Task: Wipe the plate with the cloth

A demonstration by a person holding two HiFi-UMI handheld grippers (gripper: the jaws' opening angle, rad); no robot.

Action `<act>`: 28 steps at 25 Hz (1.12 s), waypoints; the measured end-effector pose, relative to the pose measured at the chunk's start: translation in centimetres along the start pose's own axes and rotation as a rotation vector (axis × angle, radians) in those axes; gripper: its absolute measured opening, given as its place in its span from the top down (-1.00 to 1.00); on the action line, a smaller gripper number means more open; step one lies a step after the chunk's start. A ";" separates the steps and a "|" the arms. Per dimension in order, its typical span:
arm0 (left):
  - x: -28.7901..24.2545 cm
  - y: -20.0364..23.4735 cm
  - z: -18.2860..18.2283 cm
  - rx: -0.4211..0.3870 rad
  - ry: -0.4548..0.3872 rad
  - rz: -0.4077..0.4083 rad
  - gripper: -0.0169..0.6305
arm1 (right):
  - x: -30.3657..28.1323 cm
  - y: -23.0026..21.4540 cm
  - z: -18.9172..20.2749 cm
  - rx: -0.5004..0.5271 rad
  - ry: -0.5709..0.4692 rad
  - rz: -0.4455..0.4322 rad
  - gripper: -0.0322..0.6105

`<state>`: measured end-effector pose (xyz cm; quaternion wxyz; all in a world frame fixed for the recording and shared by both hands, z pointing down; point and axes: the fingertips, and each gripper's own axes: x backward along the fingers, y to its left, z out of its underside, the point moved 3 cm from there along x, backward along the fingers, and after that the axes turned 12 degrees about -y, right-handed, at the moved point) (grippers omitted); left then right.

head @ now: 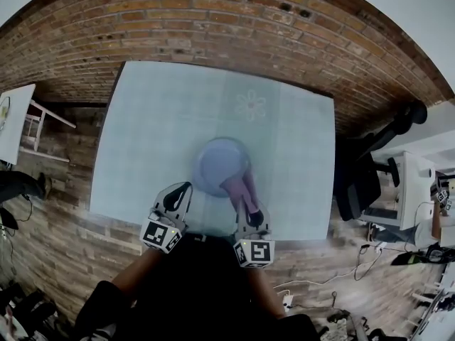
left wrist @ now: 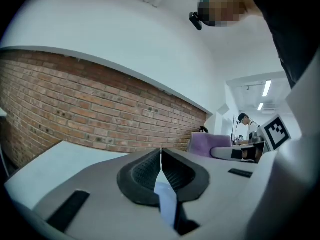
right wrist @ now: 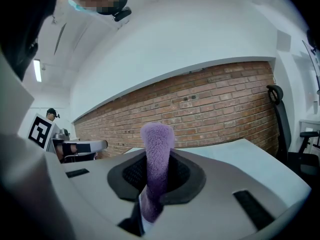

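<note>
A round lavender plate (head: 219,163) lies on the pale blue table (head: 142,133), near its front edge. My right gripper (head: 253,213) hangs over that front edge, just right of the plate, shut on a purple fluffy cloth (head: 240,188) whose free end reaches over the plate's rim. In the right gripper view the cloth (right wrist: 156,151) sticks up between the pads of the right gripper (right wrist: 156,173). My left gripper (head: 178,194) hovers left of the plate and apart from it. Its jaws (left wrist: 161,154) are shut with nothing between them. From the left gripper view the cloth (left wrist: 206,145) shows at the right.
A faint flower print (head: 250,105) marks the table beyond the plate. A brick wall (head: 234,20) runs behind the table. A black office chair (head: 366,172) and a white desk (head: 411,190) stand to the right, and a white table (head: 14,119) to the left.
</note>
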<state>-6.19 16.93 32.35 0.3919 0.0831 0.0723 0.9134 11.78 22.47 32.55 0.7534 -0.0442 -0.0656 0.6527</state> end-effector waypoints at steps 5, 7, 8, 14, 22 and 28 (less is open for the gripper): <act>0.1 -0.7 -0.5 -0.031 -0.015 0.001 0.83 | 0.5 1.0 0.0 0.015 0.017 -0.032 0.71; -0.1 -0.9 -0.7 -0.031 -0.024 0.002 0.83 | 0.6 1.2 0.0 0.018 0.015 -0.046 0.71; -0.1 -1.0 -0.7 -0.032 -0.026 0.003 0.83 | 0.6 1.4 0.0 0.021 0.012 -0.051 0.71; -0.2 -1.3 -0.6 -0.041 -0.015 0.000 0.83 | 0.5 1.6 -0.2 0.048 0.009 -0.067 0.71; -0.2 -1.6 -0.3 -0.016 -0.029 -0.012 0.83 | 0.9 1.4 -0.4 0.057 0.000 -0.091 0.71; 0.0 -2.4 -0.2 -0.015 -0.024 -0.008 0.83 | 1.7 1.3 -1.0 0.060 -0.018 -0.094 0.71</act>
